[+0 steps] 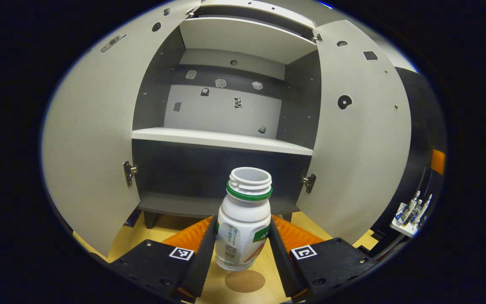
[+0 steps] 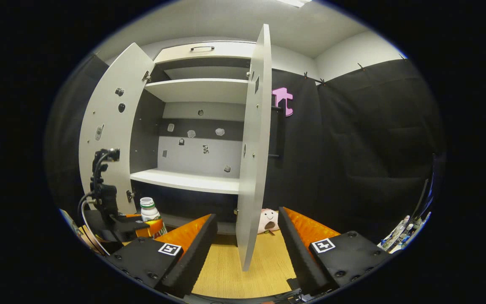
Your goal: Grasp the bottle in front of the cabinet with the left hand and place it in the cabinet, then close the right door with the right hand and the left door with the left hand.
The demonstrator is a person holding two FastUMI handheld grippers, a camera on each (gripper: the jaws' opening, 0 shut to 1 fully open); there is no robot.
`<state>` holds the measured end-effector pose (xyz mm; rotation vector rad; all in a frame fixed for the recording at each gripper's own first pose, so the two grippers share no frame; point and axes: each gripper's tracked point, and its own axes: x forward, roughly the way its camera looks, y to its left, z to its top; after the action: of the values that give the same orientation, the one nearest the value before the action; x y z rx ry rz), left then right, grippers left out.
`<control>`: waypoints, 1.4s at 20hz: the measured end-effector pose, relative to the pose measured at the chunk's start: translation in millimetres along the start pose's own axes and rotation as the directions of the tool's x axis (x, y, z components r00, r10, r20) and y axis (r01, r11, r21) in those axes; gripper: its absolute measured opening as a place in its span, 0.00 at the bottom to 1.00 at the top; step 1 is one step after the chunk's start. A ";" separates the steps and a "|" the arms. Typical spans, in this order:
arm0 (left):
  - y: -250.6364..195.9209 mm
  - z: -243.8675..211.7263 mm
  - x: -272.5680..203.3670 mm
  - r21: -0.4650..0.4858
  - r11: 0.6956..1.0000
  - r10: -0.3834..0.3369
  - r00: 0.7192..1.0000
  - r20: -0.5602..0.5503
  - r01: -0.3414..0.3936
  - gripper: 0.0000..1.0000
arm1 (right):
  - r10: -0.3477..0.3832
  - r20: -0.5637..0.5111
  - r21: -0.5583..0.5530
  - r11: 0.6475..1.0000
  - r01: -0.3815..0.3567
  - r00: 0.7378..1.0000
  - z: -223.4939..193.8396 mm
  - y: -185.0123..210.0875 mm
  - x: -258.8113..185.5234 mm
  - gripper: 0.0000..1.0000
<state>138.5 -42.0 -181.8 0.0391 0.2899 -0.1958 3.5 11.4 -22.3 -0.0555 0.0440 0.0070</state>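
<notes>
Flanking cabinet (image 1: 226, 139), both doors open (bottle (image 1: 243, 223) uncapped), plush toy (image 2: 267, 220) behind

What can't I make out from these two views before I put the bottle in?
- Lower compartment floor: dark in the left gripper view; its depth is unclear.
- White plastic bottle with green neck ring: its sides are covered by the left tongs, so contact is unconfirmed.
- Small vials in the white rack: too small, cut off at the edge.
- Pink plush toy: partly hidden behind the grey right door in the right gripper view.

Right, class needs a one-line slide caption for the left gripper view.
Left tool grips an uncapped white bottle before the open cabinet.
</notes>
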 end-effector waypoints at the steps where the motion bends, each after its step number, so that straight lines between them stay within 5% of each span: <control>1: 1.9 14.9 1.4 0.006 1.000 0.003 1.000 0.012 -0.003 0.70 | 0.003 0.001 0.005 1.000 -0.003 1.000 0.7 0.8 0.7 0.96; 19: 2.8 206.4 74.2 0.158 0.987 -0.001 0.989 0.146 -0.023 0.69 | 0.042 0.016 0.026 0.999 -0.043 0.999 14.9 11.4 2.8 0.96; 28: 20.2 241.3 133.0 0.088 0.995 0.044 0.991 0.127 -0.056 0.70 | -0.014 0.013 0.027 1.000 0.014 1.000 16.0 -9.3 8.3 0.96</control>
<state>335.1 -63.0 11.2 0.1242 0.1546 -0.1610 12.5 3.0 -6.2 -0.0290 0.0301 -0.0075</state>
